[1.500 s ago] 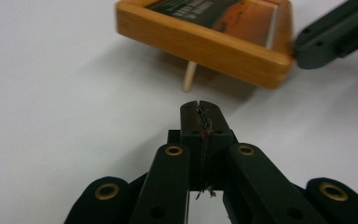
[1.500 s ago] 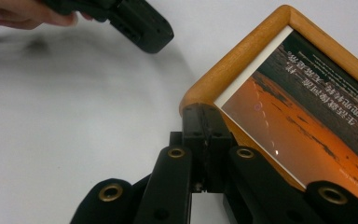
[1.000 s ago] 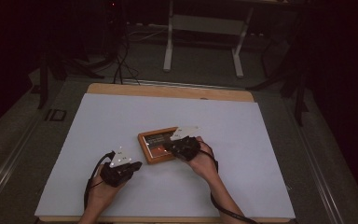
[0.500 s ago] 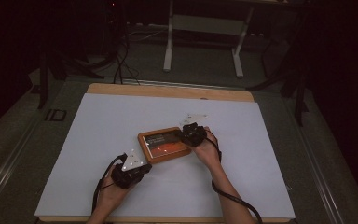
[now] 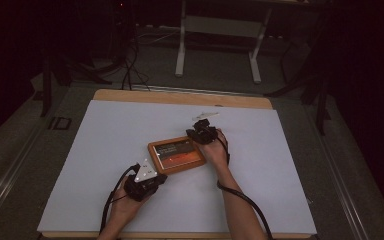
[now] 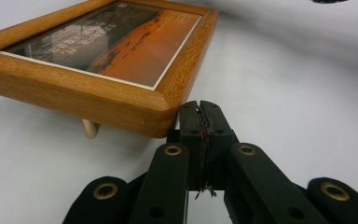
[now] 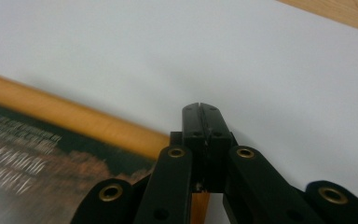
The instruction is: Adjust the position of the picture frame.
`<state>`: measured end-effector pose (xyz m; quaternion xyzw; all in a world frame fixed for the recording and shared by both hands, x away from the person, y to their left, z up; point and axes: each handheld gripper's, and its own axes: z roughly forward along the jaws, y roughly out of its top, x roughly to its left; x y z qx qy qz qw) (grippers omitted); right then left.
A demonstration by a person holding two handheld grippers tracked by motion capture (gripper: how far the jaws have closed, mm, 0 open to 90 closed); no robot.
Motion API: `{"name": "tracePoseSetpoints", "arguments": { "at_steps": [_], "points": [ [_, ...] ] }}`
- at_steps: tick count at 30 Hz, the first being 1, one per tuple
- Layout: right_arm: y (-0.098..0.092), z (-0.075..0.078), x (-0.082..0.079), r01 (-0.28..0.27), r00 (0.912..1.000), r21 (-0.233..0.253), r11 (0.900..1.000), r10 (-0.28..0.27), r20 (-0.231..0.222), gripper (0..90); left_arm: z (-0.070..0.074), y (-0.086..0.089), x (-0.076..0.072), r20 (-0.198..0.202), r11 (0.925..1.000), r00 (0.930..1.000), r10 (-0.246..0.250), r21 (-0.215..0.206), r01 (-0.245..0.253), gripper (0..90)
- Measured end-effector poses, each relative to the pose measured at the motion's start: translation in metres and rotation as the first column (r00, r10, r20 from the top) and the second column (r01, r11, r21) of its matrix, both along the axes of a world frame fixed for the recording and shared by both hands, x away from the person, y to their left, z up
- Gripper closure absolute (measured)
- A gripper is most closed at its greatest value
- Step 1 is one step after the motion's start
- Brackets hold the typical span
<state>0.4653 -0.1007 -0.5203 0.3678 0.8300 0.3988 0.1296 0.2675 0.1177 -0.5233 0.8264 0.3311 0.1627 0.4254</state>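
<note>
White sheeting covers the bench (image 5: 105, 150), with dark floor and stands behind it, and the work in hand looks like shifting or squaring up a wooden picture frame (image 5: 176, 154) that lies face up near the middle. Nearest the person, the left tongs (image 5: 152, 176) sit low on the sheet with their jaws pressed together on nothing; in the left gripper view the left tongs (image 6: 200, 108) have their tips just at the frame's near corner (image 6: 161, 116), close under its edge, and a small peg foot (image 6: 90, 128) shows beneath the frame. Farther off, the right tongs (image 5: 203, 125) rest past the frame's far right corner, also closed and empty. My judgement: neither pair grips yet, so the next move calls for opening one pair and seating it on the frame's rim, or nudging the corner with closed tips.
</note>
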Motion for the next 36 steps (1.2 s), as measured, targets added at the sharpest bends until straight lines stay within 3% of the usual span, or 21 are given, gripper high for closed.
{"name": "tracePoseSetpoints", "arguments": {
  "at_steps": [7, 10, 16, 19, 23, 28, 36],
  "points": [
    [0.008, -0.001, 0.006, 0.007, 0.9997, -0.033, 0.999, -0.008, -0.024, 90.0, 0.0, 0.001, 0.0, -0.001, 1.0, 1.0, -0.001, 0.004, 0.001, 89.0],
    [0.007, -0.001, 0.006, -0.004, 0.999, -0.027, 1.0, 0.002, -0.045, 90.0, 0.0, 0.002, -0.001, -0.003, 0.9999, 1.0, -0.007, 0.011, 0.007, 89.0],
    [0.01, 0.0, 0.003, -0.049, 0.9973, -0.081, 0.995, 0.044, -0.059, 90.0, -0.001, 0.006, -0.002, -0.012, 0.9998, 0.9999, -0.006, 0.019, 0.006, 89.0],
    [0.008, 0.0, 0.0, -0.055, 0.9963, -0.082, 0.995, 0.049, -0.07, 90.0, -0.001, 0.011, -0.003, -0.019, 0.9999, 0.9998, -0.004, 0.015, 0.004, 89.0],
    [0.002, 0.001, -0.01, -0.085, 0.9951, -0.109, 0.99, 0.079, -0.06, 90.0, 0.0, 0.016, -0.003, -0.028, 0.9999, 0.9996, -0.002, 0.016, 0.003, 89.1],
    [-0.006, 0.0, -0.017, -0.132, 0.9882, -0.141, 0.981, 0.119, -0.097, 90.0, 0.0, 0.023, -0.002, -0.046, 0.9997, 0.9987, 0.024, 0.012, -0.023, 89.1],
    [-0.015, 0.002, -0.043, -0.19, 0.9809, -0.199, 0.962, 0.177, -0.081, 90.0, 0.001, 0.041, 0.005, -0.077, 0.9948, 0.9919, 0.101, -0.007, -0.102, 89.1]
  ]
}}
